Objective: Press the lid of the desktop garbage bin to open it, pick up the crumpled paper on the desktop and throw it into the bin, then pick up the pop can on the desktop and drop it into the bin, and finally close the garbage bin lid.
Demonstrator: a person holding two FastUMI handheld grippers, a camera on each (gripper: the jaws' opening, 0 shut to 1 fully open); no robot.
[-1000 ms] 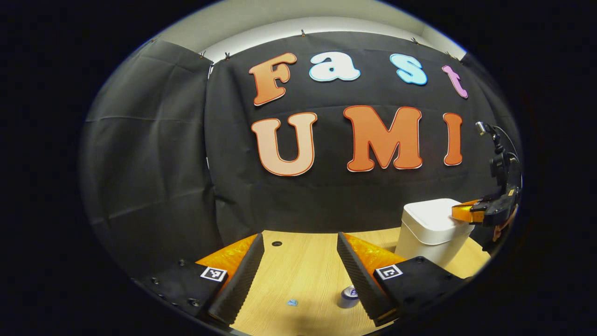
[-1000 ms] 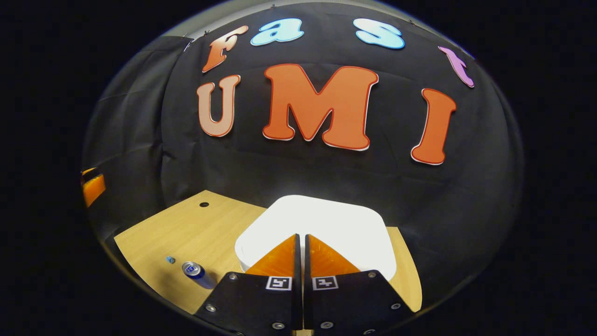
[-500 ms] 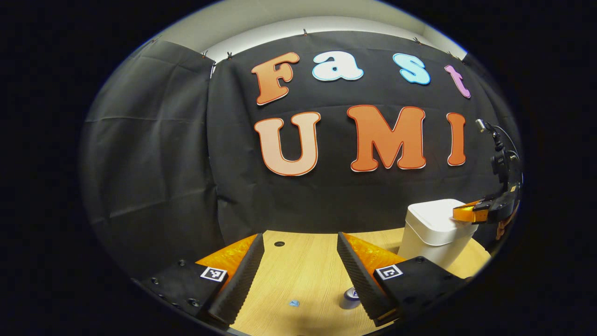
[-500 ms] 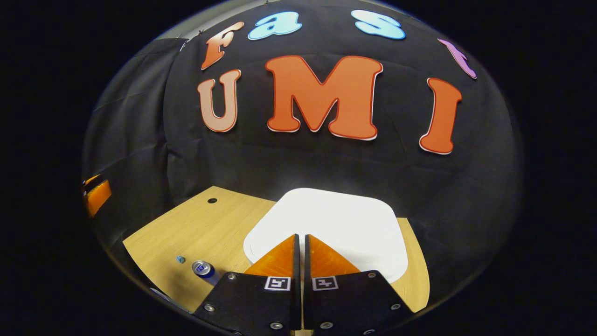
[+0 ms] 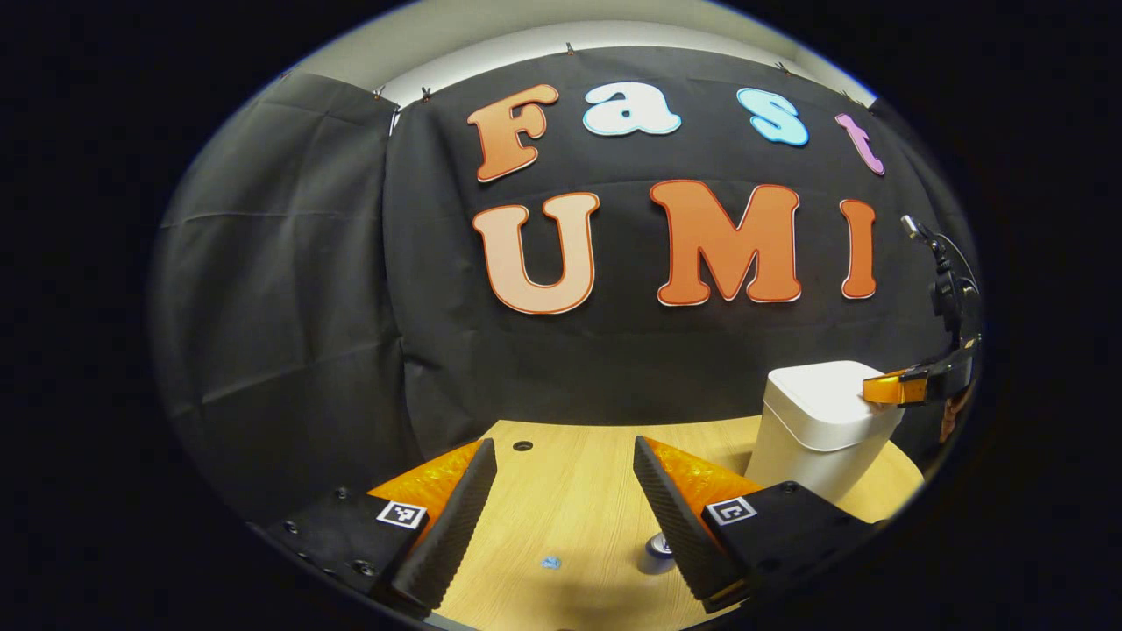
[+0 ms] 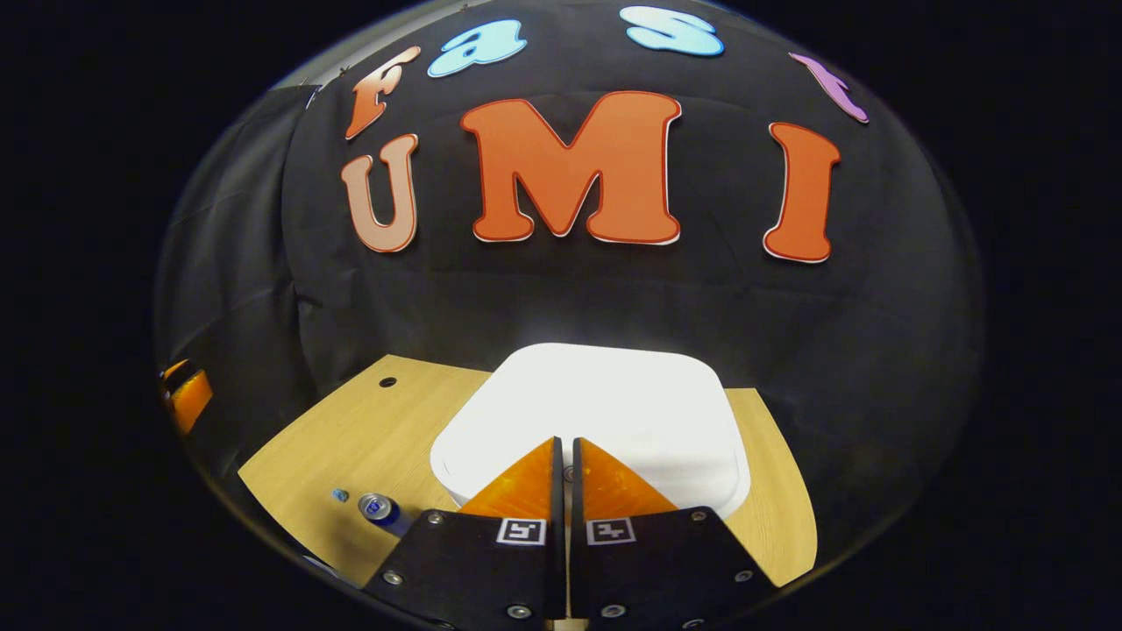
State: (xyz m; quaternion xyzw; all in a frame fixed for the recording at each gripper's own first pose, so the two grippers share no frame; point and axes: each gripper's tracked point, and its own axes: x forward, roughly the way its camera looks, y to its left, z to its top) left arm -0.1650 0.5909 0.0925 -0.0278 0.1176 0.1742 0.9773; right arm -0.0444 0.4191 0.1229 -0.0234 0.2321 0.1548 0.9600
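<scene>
2 grippers are in play, and we take the bin (image 6: 587, 412) as our landmark: it stands on the wooden desktop (image 5: 570, 499) with its white lid (image 5: 820, 386) down. Our right gripper (image 6: 565, 447) has its fingers pressed together with nothing between them, the tips poised at the near edge of the lid; from the left gripper view the same tool (image 5: 881, 388) reaches in at the lid's rim from the far side of the bin. We cannot tell whether the tips touch the lid or hang just above it. Our left gripper (image 5: 561, 482) waits with its jaws wide apart and empty, well to the side of the bin. The pop can (image 6: 379, 508) stands upright on the desk beside the bin, and a small blue scrap (image 6: 339, 495) lies just beyond the can; we judge this to be the crumpled paper, though it is too small to be sure. We judge step 1 to be in hand: the press that opens the lid. Next we need a firm downward push near that front edge, then a lift clear so the lid can spring up.
</scene>
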